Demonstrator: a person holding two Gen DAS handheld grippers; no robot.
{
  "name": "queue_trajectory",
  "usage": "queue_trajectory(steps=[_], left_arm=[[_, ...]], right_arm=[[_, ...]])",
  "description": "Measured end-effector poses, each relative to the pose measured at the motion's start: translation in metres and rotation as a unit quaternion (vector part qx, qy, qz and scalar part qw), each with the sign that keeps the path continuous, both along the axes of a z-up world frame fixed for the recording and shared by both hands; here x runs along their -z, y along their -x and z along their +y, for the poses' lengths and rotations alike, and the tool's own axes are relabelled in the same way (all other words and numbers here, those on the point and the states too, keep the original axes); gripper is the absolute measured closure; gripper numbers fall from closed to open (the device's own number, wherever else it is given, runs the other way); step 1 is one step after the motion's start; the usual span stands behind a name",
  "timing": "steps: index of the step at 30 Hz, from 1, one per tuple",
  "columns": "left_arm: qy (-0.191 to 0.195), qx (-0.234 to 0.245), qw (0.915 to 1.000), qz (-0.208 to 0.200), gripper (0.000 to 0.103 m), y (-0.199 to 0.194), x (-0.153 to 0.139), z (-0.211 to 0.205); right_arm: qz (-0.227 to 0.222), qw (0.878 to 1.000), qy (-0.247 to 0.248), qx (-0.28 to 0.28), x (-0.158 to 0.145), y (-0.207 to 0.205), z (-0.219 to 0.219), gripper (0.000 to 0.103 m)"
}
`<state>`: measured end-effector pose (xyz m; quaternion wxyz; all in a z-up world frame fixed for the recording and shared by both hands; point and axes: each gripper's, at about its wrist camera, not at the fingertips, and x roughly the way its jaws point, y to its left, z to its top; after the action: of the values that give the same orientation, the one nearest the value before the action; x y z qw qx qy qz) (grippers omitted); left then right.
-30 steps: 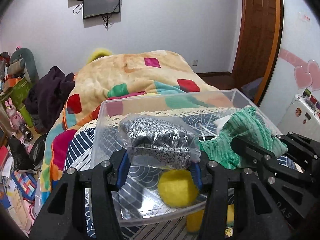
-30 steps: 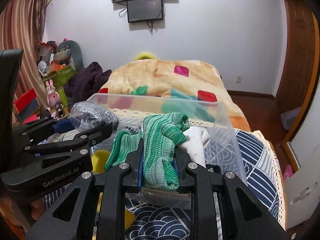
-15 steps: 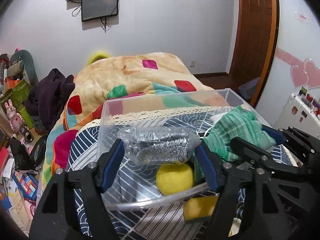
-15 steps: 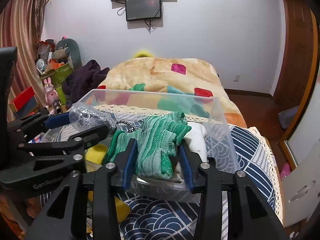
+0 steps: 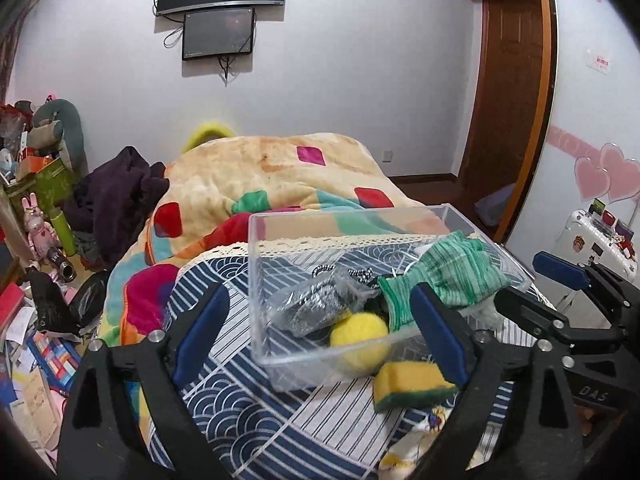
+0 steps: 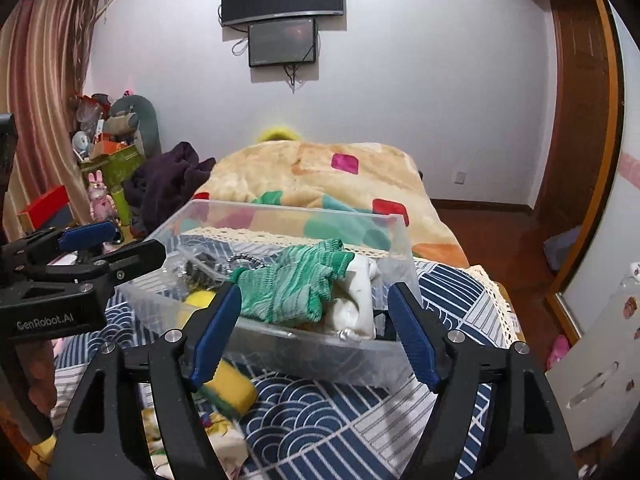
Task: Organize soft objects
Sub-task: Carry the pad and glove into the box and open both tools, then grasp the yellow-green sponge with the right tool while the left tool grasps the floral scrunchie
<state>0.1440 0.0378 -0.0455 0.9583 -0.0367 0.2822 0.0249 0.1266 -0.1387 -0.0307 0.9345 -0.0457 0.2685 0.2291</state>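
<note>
A clear plastic bin (image 5: 256, 276) (image 6: 396, 248) sits on a blue-and-white wave-pattern cloth. In it lie a grey speckled item in a plastic bag (image 5: 308, 308), a yellow ball (image 5: 358, 336), a green knit cloth (image 5: 452, 272) (image 6: 296, 284) and a white cloth (image 6: 356, 296). A yellow-green sponge (image 5: 412, 384) (image 6: 232, 388) lies on the cloth just in front of the bin. My left gripper (image 5: 320, 340) is open and empty, drawn back from the bin. My right gripper (image 6: 312, 328) is open and empty in front of the bin.
A bed with a patchwork blanket (image 5: 272, 176) lies behind the bin. Toys and boxes (image 5: 36, 200) crowd the floor at left. A wooden door (image 5: 512, 92) and a white suitcase (image 5: 588, 240) are at right.
Both grippers opened, dropping the bagged grey item and the green cloth into the bin, then pulled back and up from it.
</note>
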Motion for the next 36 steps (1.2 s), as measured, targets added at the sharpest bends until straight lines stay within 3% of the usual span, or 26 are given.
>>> queue_trajectory(steps=[5, 15, 18, 22, 28, 32, 36], left_arm=[[-0.002, 0.001, 1.0, 0.007, 0.009, 0.014, 0.007, 0.002], [-0.031, 0.001, 0.9992, 0.026, 0.009, 0.041, 0.033, 0.002], [-0.025, 0.003, 0.9991, 0.036, 0.009, 0.046, 0.041, 0.005], [-0.004, 0.006, 0.9986, 0.052, 0.009, 0.05, 0.052, 0.007], [0.001, 0.031, 0.9972, 0.068, 0.009, 0.054, 0.065, -0.007], [0.01, 0.053, 0.9955, 0.077, 0.009, 0.057, 0.072, -0.021], [0.015, 0.075, 0.9925, 0.095, 0.025, 0.056, 0.081, -0.035]], right_arm=[[0.006, 0.999, -0.013, -0.035, 0.007, 0.017, 0.004, 0.03], [0.077, 0.99, 0.012, -0.113, 0.05, 0.011, 0.044, 0.031], [0.104, 0.988, 0.017, -0.112, 0.061, -0.001, 0.05, 0.039], [0.128, 0.986, 0.029, -0.106, 0.072, -0.009, 0.053, 0.062], [0.116, 0.988, 0.01, -0.097, 0.068, -0.002, 0.043, 0.073], [0.09, 0.993, 0.004, -0.074, 0.059, 0.015, 0.027, 0.074], [0.08, 0.995, -0.013, -0.052, 0.056, 0.021, 0.007, 0.075]])
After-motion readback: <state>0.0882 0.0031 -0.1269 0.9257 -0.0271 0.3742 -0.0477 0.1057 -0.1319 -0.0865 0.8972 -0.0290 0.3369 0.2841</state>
